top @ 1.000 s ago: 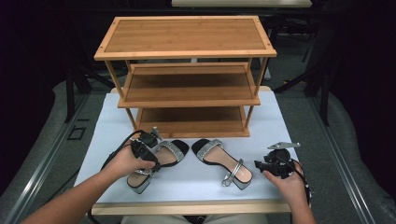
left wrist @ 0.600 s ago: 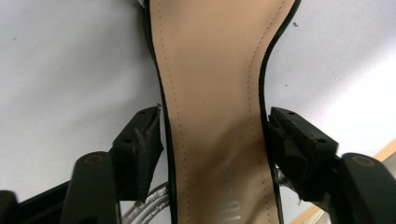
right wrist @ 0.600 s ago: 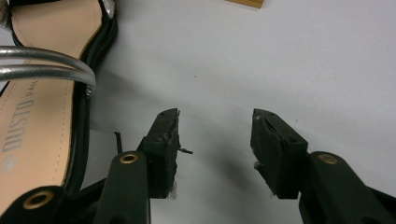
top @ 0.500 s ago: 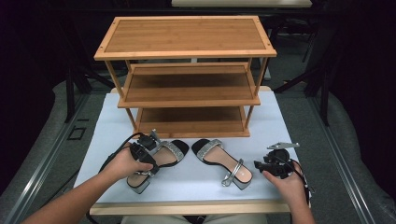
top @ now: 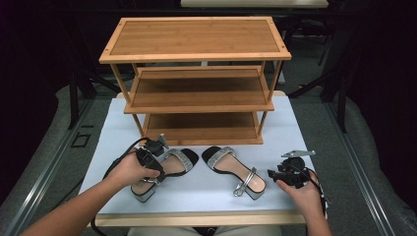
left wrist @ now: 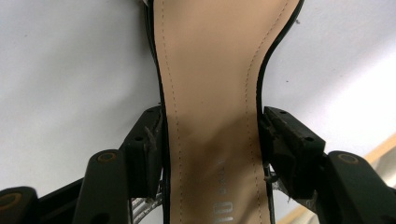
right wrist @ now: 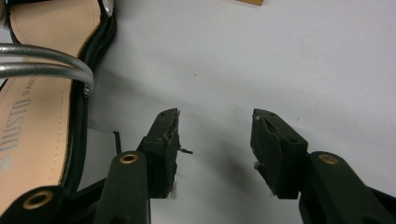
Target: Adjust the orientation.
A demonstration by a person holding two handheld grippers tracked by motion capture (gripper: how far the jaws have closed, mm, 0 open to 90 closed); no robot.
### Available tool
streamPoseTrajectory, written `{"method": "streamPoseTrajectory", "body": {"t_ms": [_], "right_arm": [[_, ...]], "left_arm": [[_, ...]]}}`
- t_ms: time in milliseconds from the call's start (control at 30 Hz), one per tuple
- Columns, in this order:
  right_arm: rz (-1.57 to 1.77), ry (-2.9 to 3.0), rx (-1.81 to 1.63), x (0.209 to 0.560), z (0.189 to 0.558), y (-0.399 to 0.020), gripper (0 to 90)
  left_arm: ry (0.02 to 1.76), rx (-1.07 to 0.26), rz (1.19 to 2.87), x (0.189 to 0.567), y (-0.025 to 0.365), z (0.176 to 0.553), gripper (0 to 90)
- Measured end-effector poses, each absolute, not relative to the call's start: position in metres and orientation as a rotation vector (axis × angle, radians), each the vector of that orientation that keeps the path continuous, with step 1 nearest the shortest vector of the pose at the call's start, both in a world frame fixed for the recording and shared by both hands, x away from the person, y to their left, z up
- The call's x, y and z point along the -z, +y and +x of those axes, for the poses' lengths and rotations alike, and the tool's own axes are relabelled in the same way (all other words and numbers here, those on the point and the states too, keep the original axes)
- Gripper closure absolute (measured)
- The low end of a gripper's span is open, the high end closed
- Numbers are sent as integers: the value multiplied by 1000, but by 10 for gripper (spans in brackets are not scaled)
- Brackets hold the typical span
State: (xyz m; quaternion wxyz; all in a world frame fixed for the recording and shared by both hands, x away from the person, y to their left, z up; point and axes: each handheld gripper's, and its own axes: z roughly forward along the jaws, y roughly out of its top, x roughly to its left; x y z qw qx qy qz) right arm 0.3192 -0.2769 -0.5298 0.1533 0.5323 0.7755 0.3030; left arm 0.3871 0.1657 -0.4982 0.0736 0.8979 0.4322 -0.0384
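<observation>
Fingers point(left wrist: 148, 142) of the left gripper point(left wrist: 210, 144) straddle the narrow waist of the left sandal point(left wrist: 212, 93), one on each edge of the tan insole. They sit at or against the black sole edges; whether they are pressing cannot be told. Between these fingers the sole is narrowest, which makes it the natural place to take hold.

Handling, as a judgement: the sole looks stiff and should not fold under a side grip. The sandal is probably light, with its block heel as the heavier end, so it may tip heel-down when lifted. The smooth black edge may slide on the pads.

Right gripper point(right wrist: 215, 140) fingers stand apart with nothing between them, above bare bench point(right wrist: 303, 56). The right sandal point(right wrist: 42, 93) lies just beside its left finger, metallic strap point(right wrist: 44, 63) arched above the insole. The strap looks thin and flexible, a poor place to grip.

Beyond both sandals stands a wooden shoe rack point(top: 196, 78).
</observation>
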Motion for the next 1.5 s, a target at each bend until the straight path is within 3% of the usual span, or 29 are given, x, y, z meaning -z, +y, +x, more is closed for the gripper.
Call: {"method": "streamPoseTrajectory", "body": {"t_ms": [900, 1367, 1500], "right_arm": [[1525, 2225, -876, 533, 321, -276, 514], [1536, 2222, -872, 536, 322, -277, 513], [1545, 2228, -873, 536, 322, -278, 513]], "left_arm": [[1361, 44, 2572, 464, 195, 403, 438], [1549, -25, 2398, 485, 186, 440, 437], [1536, -9, 2428, 494, 182, 439, 432]]}}
